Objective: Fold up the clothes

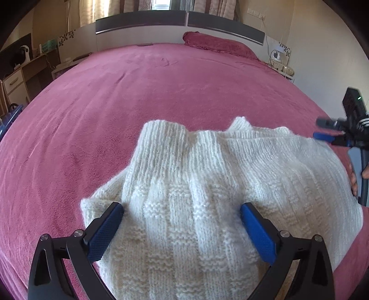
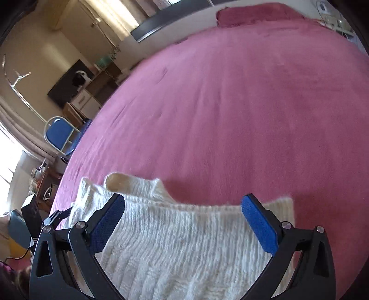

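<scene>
My left claw (image 1: 182, 214) stands wide open, its two blue pads (image 1: 105, 230) spread apart over the white knitted sweater (image 1: 207, 184) with nothing pinched between them. The knit bulges up between the pads, and the left pad sits right at the edge of a bunched fold; I cannot tell whether the pads press into the wool or only hover close over it.

My right claw (image 2: 183, 221) is spread just as wide, holding nothing, over another part of the same sweater (image 2: 175, 242). From the left wrist view I see that right claw (image 1: 322, 136) at the far right edge, blurred, just past the sweater's far corner, with my hand (image 1: 352, 180) on its handle.

The sweater lies in a folded heap at the near edge of the bed, on the pink fleece bedspread (image 1: 138, 97). Its ribbed edge stands up toward the headboard. Most of the bedspread beyond it is bare, with a matching pink pillow (image 1: 219, 45) up against the dark-and-white headboard (image 1: 143, 22).

In the right wrist view, a blue chair (image 2: 60, 135) stands beside the bed, and a desk with white drawers (image 2: 83, 99) sits further back.
</scene>
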